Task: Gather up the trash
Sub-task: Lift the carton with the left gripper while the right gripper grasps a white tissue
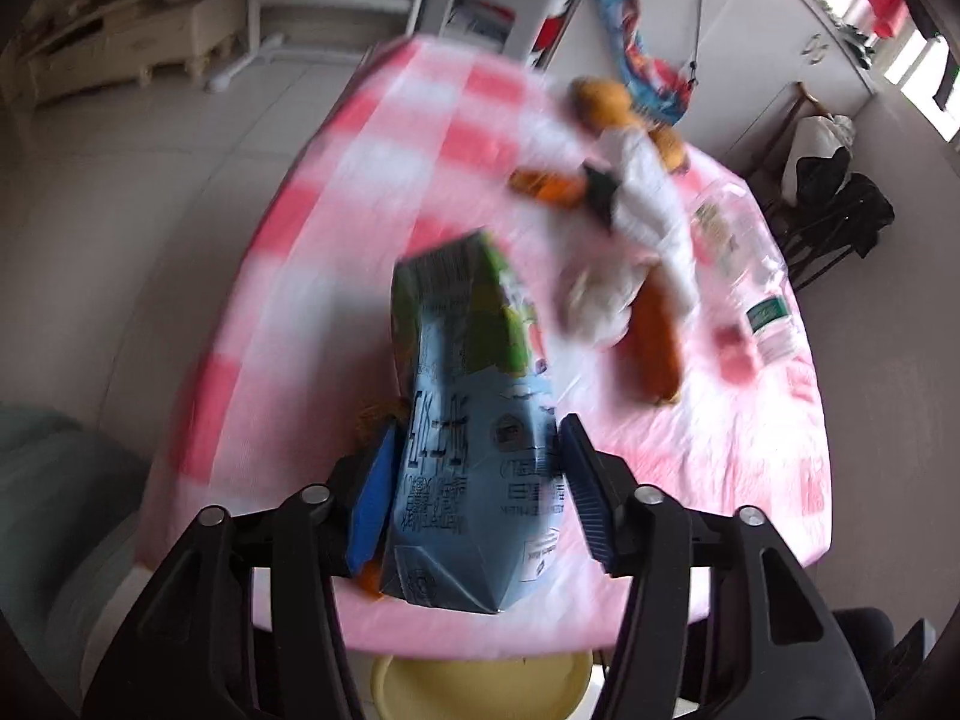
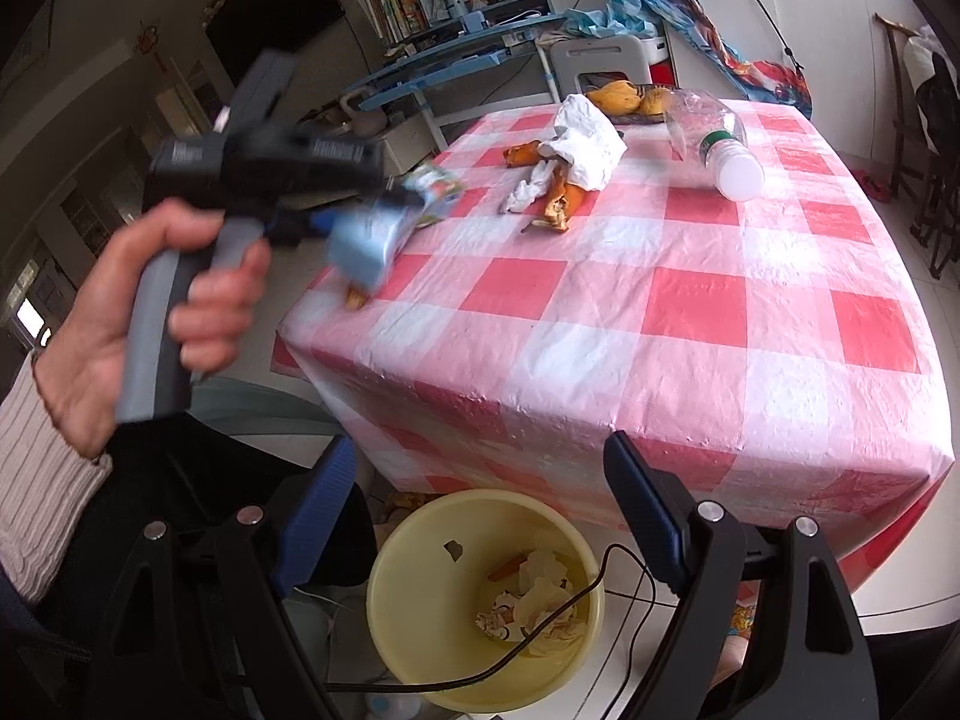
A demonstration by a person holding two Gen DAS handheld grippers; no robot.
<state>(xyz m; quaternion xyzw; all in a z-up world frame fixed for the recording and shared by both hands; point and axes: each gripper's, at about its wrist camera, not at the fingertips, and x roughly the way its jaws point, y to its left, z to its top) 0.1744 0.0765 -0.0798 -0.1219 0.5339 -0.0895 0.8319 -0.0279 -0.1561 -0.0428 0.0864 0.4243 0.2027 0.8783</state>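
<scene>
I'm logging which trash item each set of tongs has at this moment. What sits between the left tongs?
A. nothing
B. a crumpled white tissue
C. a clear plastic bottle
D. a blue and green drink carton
D: the left tongs have their blue pads on both sides of the blue and green carton, while the tissue and the bottle lie on the checked tablecloth.

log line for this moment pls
left gripper: shut on carton | right gripper: open, over bin | bottle on table
</scene>
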